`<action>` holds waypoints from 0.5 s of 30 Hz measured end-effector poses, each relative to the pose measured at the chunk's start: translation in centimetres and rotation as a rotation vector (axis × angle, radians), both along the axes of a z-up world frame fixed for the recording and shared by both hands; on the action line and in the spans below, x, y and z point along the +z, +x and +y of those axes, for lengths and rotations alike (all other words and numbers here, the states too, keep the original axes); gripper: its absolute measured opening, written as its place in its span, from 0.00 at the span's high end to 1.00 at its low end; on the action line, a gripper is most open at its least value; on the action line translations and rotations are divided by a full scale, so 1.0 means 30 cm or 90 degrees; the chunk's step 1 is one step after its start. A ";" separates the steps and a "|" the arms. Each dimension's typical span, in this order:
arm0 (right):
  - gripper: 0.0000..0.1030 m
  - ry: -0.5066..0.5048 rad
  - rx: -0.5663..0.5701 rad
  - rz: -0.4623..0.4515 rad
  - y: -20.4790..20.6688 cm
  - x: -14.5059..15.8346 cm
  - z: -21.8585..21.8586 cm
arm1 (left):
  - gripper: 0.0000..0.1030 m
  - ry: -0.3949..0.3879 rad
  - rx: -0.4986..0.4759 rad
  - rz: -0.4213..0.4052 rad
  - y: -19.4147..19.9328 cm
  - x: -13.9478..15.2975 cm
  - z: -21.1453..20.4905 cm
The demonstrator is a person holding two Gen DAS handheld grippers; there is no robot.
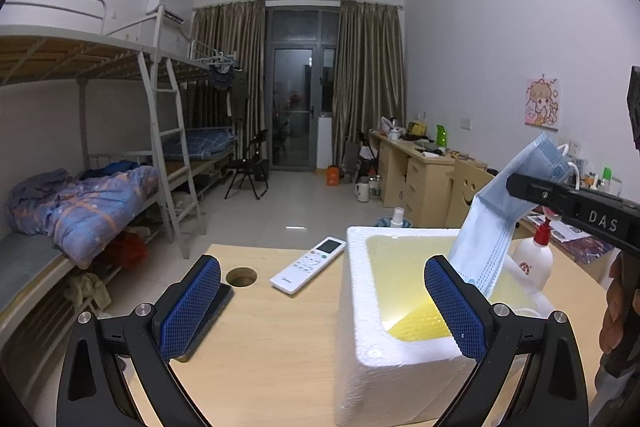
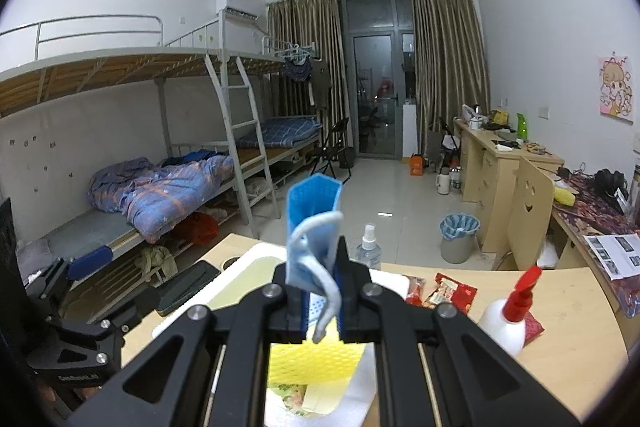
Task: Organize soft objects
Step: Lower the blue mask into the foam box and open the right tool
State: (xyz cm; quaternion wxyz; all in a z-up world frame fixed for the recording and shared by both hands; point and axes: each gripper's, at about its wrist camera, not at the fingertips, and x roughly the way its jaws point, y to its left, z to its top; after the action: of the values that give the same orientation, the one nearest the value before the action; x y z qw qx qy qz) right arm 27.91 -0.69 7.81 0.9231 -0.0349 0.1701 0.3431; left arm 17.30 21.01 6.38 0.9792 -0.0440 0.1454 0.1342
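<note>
White styrofoam box (image 1: pixel 400 307) w/ a yellow mesh foam sleeve (image 1: pixel 420 319) lying inside is sitting on the pale wood desk (image 1: pixel 260 347), and the work is centring on it.

Going left to right in the left wrist view: left gripper (image 1: pixel 320 311) is hanging w/ jaws spread as wide as they go, nothing between the blue pads, one pad over bare desk, the other over the box's near end. A dark flat phone (image 1: pixel 208 323) is lying under the left pad. White remote control (image 1: pixel 308 264) is resting just beside the box. Pale blue pleated face mask (image 1: pixel 492 223) is dangling above the box's far right part, pinched at its top by the right gripper (image 1: pixel 532 187). White spray bottle w/ red trigger (image 1: pixel 534 259) is standing just behind the box's right side.

Right wrist view: right gripper jaws are nearly closed on the mask, an ear loop (image 2: pixel 328 303) trailing down toward the box.

Risks, imo: grip is catching only the mask's upper edge, so it could be slipping out early. If released too far right, mask could be draping over the rim or snagging the bottle. Loop could be catching on a jaw at release & dragging the mask back out.
</note>
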 end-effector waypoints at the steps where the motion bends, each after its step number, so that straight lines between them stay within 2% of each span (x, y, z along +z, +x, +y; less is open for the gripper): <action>1: 0.88 -0.004 0.000 0.003 0.003 -0.003 0.007 | 0.01 -0.001 0.002 0.000 -0.004 0.000 0.007; 4: 0.87 -0.014 0.004 0.008 0.006 -0.009 0.026 | 0.01 -0.005 0.008 0.000 -0.018 0.000 0.015; 6: 0.75 -0.024 -0.001 0.005 0.007 -0.007 0.037 | 0.01 -0.007 0.012 0.000 -0.024 -0.005 0.027; 8: 0.30 -0.023 -0.007 0.003 0.009 -0.002 0.037 | 0.01 -0.010 0.016 0.000 -0.029 -0.010 0.028; 10: 0.17 -0.009 -0.012 -0.002 -0.001 -0.002 0.026 | 0.01 -0.016 0.017 -0.001 -0.037 -0.013 0.035; 15: 0.17 -0.001 -0.028 0.004 0.003 -0.002 0.015 | 0.01 -0.020 0.025 0.006 -0.038 -0.016 0.030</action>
State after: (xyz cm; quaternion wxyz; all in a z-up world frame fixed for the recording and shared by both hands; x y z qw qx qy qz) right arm 28.01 -0.25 7.76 0.9298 -0.0307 0.1738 0.3230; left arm 16.18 21.92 5.88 0.9749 -0.0615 0.1511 0.1512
